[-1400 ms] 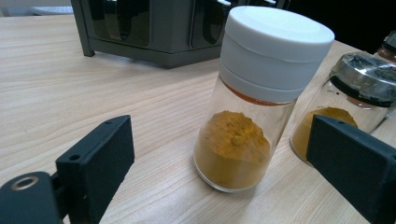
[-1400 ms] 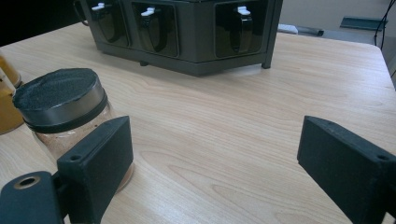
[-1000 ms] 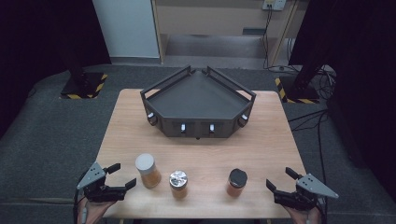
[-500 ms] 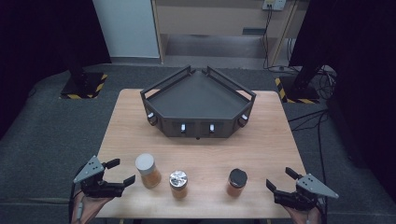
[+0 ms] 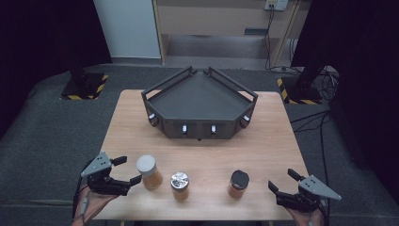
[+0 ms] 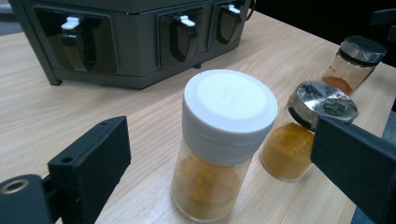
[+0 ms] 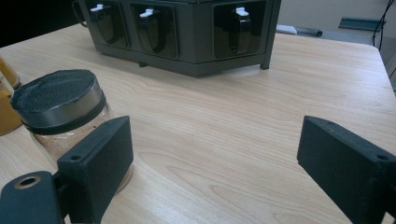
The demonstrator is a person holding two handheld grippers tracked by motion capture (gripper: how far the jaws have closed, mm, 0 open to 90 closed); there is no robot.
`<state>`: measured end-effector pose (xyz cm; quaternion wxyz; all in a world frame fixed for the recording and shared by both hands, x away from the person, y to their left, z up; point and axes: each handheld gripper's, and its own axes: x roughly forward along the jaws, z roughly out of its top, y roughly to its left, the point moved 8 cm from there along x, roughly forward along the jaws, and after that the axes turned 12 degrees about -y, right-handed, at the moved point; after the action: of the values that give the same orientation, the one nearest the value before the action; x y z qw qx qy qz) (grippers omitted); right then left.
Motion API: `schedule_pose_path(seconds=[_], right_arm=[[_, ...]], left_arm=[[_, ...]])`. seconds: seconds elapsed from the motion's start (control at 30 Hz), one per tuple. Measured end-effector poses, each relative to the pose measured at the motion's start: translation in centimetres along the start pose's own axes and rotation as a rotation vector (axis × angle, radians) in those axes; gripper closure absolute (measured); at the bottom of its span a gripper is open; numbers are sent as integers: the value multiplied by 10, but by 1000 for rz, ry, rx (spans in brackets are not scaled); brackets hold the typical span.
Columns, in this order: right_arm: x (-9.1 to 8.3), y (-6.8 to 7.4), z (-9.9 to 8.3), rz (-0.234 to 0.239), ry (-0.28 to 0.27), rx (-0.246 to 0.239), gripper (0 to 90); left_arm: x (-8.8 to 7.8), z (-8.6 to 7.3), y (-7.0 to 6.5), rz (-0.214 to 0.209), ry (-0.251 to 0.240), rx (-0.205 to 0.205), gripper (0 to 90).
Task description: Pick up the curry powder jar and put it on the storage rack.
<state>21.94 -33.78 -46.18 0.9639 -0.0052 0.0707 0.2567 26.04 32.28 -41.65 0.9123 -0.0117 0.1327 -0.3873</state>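
Jars (image 6: 223, 144) unlabelled, no readable writing

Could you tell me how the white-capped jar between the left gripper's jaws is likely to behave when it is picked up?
The white-capped jar looks rigid with smooth clear walls, so it may slip. It stands tall and narrow, so a sideways nudge could tip it. Only partly filled with powder, it is probably light.

Left tool (image 5: 123, 170) jaws wide, just opened further; right tool (image 5: 281, 183) jaws wide, nothing gripped.

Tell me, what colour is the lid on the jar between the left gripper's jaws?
White; the lid shows best in the left gripper view.
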Motion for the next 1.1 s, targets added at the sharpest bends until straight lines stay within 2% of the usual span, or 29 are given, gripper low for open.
schedule_pose_path(seconds=[0.43,0.87,1.1], right_arm=[[0,0,0,0,2,-2,106],[0,0,0,0,0,-2,107],[0,0,0,0,0,-4,107]], left_arm=[[21,-3,-1,-22,26,4,45],[37,-9,3,-30,25,-2,68],[42,-14,5,-38,17,-7,113]])
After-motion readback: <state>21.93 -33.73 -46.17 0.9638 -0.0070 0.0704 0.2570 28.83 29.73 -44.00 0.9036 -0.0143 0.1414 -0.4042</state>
